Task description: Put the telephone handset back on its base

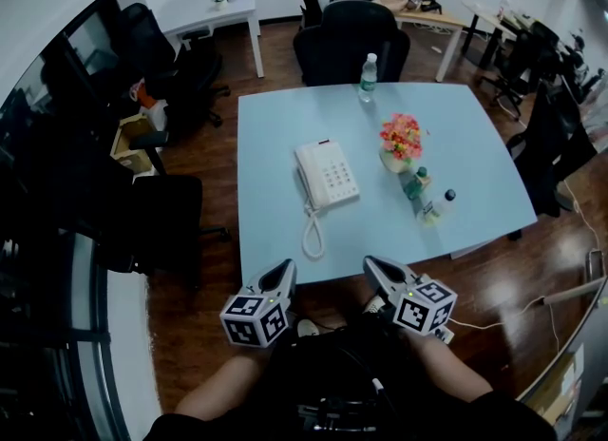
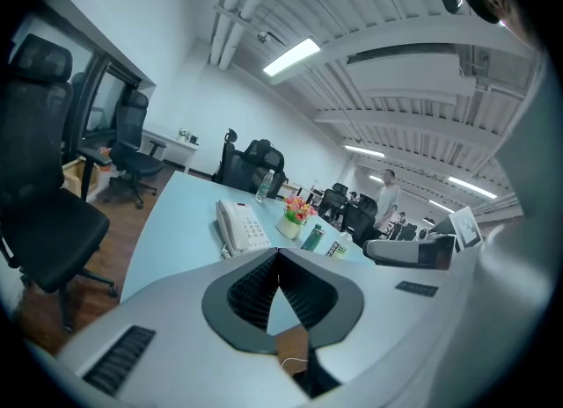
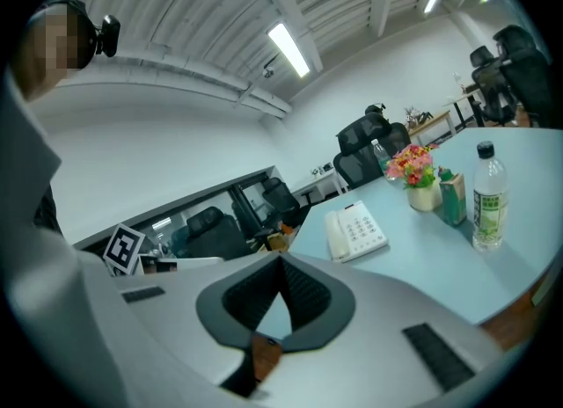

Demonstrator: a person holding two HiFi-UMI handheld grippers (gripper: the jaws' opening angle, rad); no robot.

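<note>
the white telephone (image 1: 329,173) sits in the middle of the pale blue table (image 1: 275,125), its handset (image 1: 306,181) lying on the left side of the base and its cord (image 1: 313,232) curling toward the near edge. the left tongs (image 1: 284,274) and right tongs (image 1: 373,267) hover off the near edge, tips pressed together, holding nothing.

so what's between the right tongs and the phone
Only bare table between the right tongs and the telephone; its coiled cord lies off to the left. The head view shows it.
</note>
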